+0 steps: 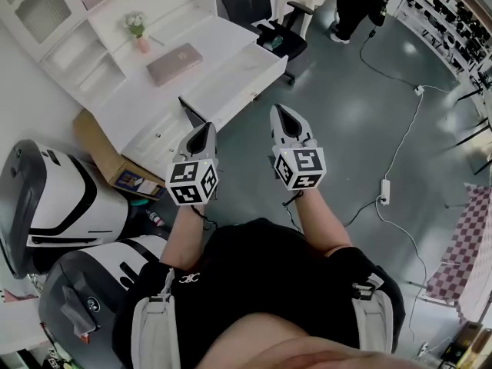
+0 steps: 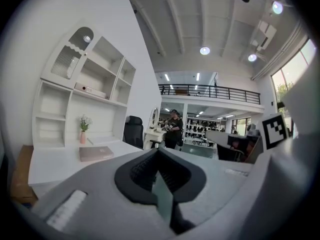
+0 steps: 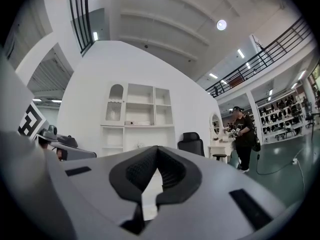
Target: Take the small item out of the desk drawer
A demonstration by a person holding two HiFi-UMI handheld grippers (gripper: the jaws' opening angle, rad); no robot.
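The white desk [image 1: 223, 48] with its shelf unit stands at the upper left of the head view, and its drawer fronts [image 1: 157, 143] look closed. No small item shows. My left gripper [image 1: 206, 127] hangs in the air just off the desk's front edge, shut, with nothing between its jaws. My right gripper [image 1: 278, 111] is beside it over the grey floor, also shut and empty. In the left gripper view the left gripper [image 2: 158, 153] points past the desk top [image 2: 55, 164]. In the right gripper view the right gripper [image 3: 157, 149] faces the shelf unit [image 3: 140, 114].
A pink book [image 1: 174, 63] and a small flower vase [image 1: 138, 31] sit on the desk. A black office chair [image 1: 269, 29] stands behind it. Two white-and-black machines [image 1: 54, 198] and a cardboard box [image 1: 100, 148] are at the left. A power strip [image 1: 384, 192] with cables lies at the right. A person [image 1: 357, 2] stands far off.
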